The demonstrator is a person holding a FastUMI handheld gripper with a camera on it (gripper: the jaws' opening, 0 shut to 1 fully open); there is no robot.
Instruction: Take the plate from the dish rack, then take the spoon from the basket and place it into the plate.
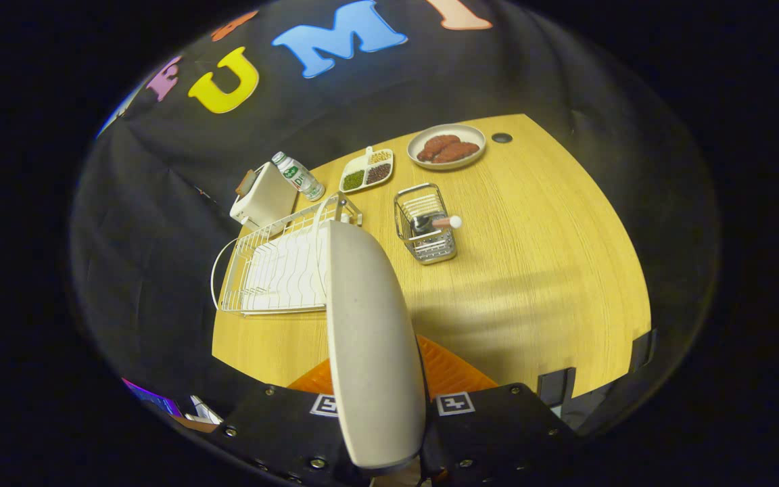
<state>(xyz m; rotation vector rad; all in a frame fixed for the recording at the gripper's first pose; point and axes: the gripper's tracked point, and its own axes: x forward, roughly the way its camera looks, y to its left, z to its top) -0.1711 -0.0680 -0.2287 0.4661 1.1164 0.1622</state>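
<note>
The pale beige round plate [369, 338] is nearest the camera, standing on edge between the 2 orange ribbed fingers [454, 372] of the black gripper [377, 385]. Both pads press on it, 1 on each face. Seen edge-on, its long axis runs straight ahead from the gripper toward the white wire dish rack [274, 267], and its far rim sits over the rack's near right corner, above the light wooden table [552, 257].

Just right of the rack stands a small metal wire basket [425, 224], with the spoon [442, 221] lying across its top, its pinkish handle ending in a white tip that points right. Beyond the rack are a white toaster [264, 197], a tilted white bottle with a green label [298, 176], a divided tray of beans [366, 171] and a round dish of brown food [446, 146].
</note>
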